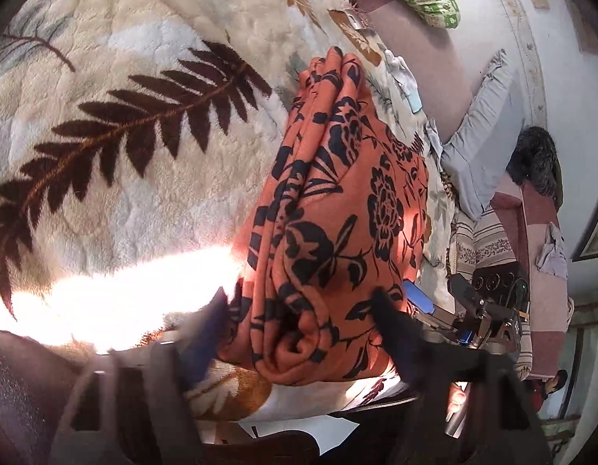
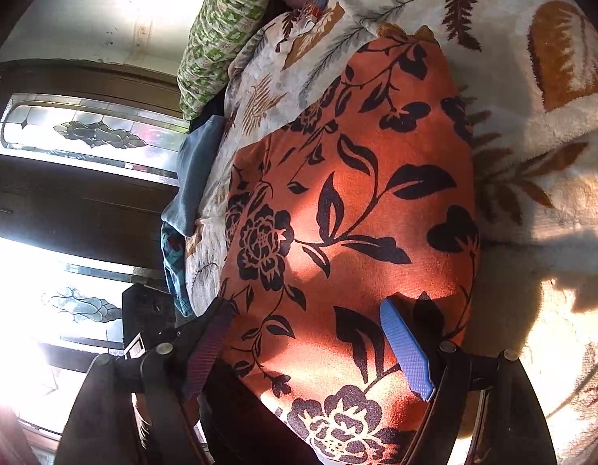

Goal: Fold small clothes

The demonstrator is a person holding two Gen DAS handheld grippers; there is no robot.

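The left gripper (image 1: pixel 299 306) pinches a bunched fold of the orange garment (image 1: pixel 337 201) — black flowers printed on it — between its dark fingers (image 1: pixel 392 321). The cloth lies on a cream fleece blanket (image 1: pixel 124 116) with brown fern leaves. The right gripper (image 1: pixel 481 317) shows just beside the garment's right edge.

Left wrist: close, angled down along its fingers | Right wrist: likewise | Shared: orange floral garment (image 1: pixel 337 209) (image 2: pixel 349 209) on leaf-print blanket (image 1: pixel 124 135) (image 2: pixel 539 147)
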